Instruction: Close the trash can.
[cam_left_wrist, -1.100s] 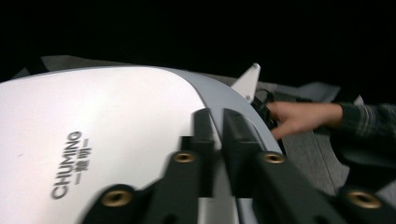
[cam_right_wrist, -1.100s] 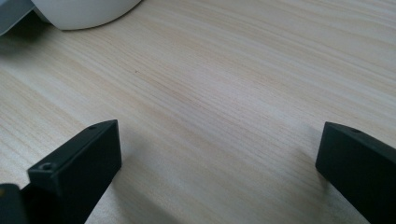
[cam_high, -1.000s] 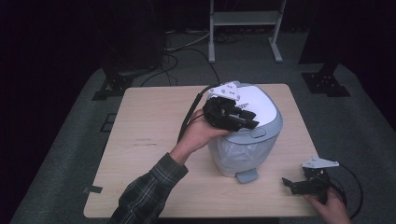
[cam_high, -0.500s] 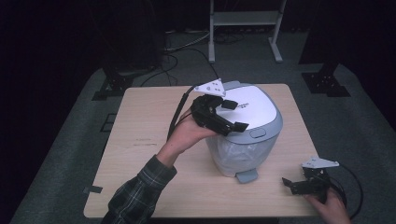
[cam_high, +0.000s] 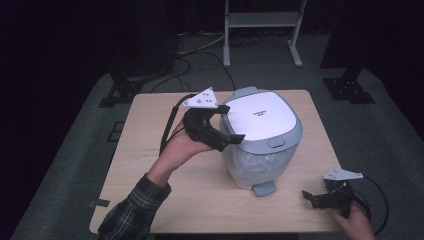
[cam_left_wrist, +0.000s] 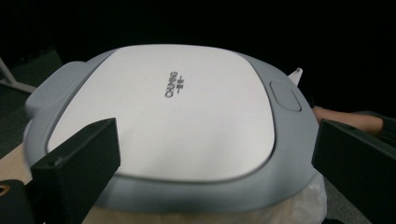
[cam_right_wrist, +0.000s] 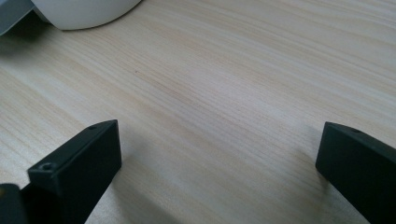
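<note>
A small bin (cam_high: 255, 167) with a clear bag liner stands right of the table's middle. Its grey-rimmed white lid (cam_high: 262, 117) is down, with a grey button (cam_high: 276, 142) at the front. My left gripper (cam_high: 231, 122) hovers open beside the lid's left rim, jaws pointing at it. In the left gripper view the lid (cam_left_wrist: 173, 107) lies just past the spread jaws of that gripper (cam_left_wrist: 215, 158), nothing held. My right gripper (cam_high: 310, 198) rests open at the table's front right corner. Bare wood (cam_right_wrist: 224, 84) lies between the jaws of the right gripper (cam_right_wrist: 219, 158).
A grey foot pedal (cam_high: 263, 189) juts from the bin's base toward me. The wooden table (cam_high: 150, 150) is bare to the left and front. Behind it on the dark floor stand a white rack (cam_high: 260, 30), black stand bases (cam_high: 347, 90) and cables (cam_high: 195, 60).
My left gripper has moved from over the lid to the left, off its top, and now sits beside the left rim. The right gripper has stayed put.
</note>
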